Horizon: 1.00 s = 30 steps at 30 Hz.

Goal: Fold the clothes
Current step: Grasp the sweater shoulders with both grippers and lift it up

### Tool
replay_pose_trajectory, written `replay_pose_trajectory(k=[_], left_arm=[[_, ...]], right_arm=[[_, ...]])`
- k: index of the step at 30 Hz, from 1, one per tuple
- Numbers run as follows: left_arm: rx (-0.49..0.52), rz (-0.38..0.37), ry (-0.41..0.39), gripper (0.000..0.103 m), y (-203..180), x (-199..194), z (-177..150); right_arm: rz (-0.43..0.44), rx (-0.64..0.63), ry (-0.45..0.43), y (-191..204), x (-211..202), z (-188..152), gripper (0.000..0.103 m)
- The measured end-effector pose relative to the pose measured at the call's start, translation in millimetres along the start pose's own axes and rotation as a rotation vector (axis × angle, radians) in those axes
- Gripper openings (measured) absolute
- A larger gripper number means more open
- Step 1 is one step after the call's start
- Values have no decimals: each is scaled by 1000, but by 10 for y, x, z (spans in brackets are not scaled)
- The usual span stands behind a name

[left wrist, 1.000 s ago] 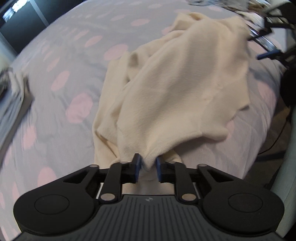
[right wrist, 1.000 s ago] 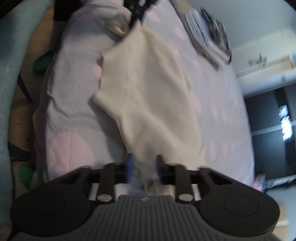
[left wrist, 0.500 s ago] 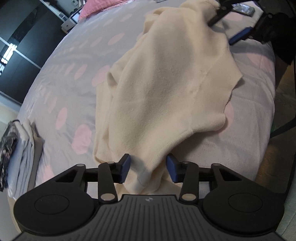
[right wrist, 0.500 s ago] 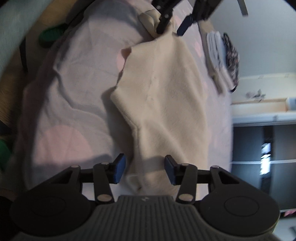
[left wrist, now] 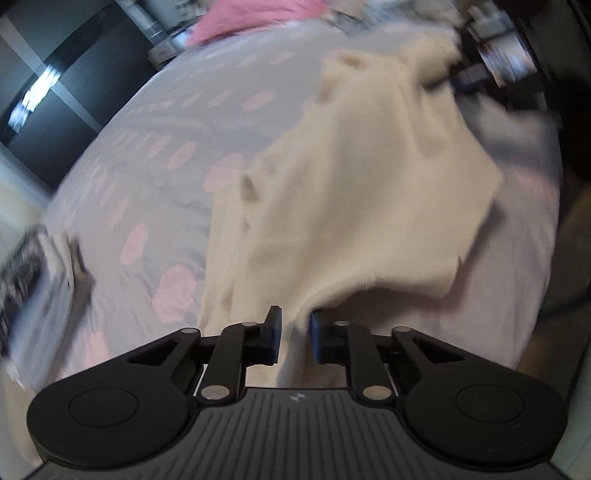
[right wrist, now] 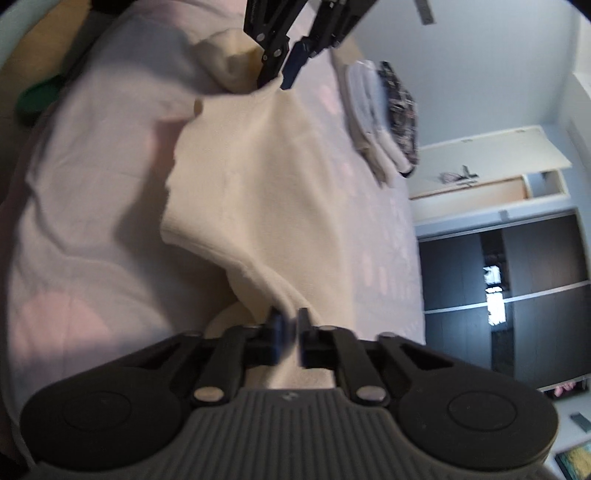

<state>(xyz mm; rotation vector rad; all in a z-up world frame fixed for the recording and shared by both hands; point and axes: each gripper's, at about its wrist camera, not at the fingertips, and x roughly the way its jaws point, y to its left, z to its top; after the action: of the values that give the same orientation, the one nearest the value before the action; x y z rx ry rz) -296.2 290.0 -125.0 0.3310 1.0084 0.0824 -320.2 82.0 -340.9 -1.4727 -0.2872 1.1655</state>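
A cream knit top lies rumpled on the lilac bed sheet with pink spots. My left gripper is shut on one end of the top, cloth pinched between its blue pads. My right gripper is shut on the opposite end of the same top, which is stretched between the two. The left gripper also shows at the far end in the right wrist view. The right gripper shows blurred at the top right of the left wrist view.
A stack of folded clothes sits on the bed, also at the left in the left wrist view. A pink pillow lies at the head. The bed edge drops to the floor on the right. Dark wardrobe doors stand beyond.
Half a second ago both grippers were open around the cloth ends. Both have now closed on the top again and lifted it slightly, with the view swinging.
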Motion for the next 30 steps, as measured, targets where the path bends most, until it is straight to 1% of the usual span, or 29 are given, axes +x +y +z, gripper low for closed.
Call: replay_pose_trajectory(k=[2, 3, 7, 10, 12, 15, 17, 19, 21, 25, 28, 30], left_arm=[[-131, -35, -31, 8, 191, -95, 32], [-189, -41, -46, 8, 277, -147, 42], [-408, -29, -112, 7, 619, -318, 57], [-523, -36, -171, 5, 817, -435, 109], [-544, -29, -218, 4, 911, -554, 207], [-543, 8, -298, 4, 1029, -805, 387], [-568, 16, -362, 4, 1122, -1027, 507], [-568, 38, -437, 4, 1186, -1315, 646], [-548, 68, -511, 4, 1215, -1637, 787], [-511, 123, -668, 4, 1183, -2322, 985], [-495, 139, -760, 4, 1106, -2742, 1040], [-486, 142, -811, 4, 1044, -2990, 1061]], right_arm=[[-43, 22, 4, -45, 9, -6, 7], [-71, 39, 5, -79, 11, -6, 6], [-198, 134, 17, -311, 26, 1, 6], [-272, 237, 39, -569, 53, 23, 6], [-300, 301, 52, -762, 42, 32, 6], [-346, 377, 54, -1087, -5, 60, 5], [-386, 449, 42, -1359, -101, 79, 5], [-423, 500, 22, -1643, -236, 109, 5], [-469, 532, -5, -1923, -411, 144, 5], [-594, 583, -78, -2400, -888, 224, 5], [-672, 626, -134, -2669, -1276, 294, 5], [-700, 658, -170, -2784, -1529, 332, 5]])
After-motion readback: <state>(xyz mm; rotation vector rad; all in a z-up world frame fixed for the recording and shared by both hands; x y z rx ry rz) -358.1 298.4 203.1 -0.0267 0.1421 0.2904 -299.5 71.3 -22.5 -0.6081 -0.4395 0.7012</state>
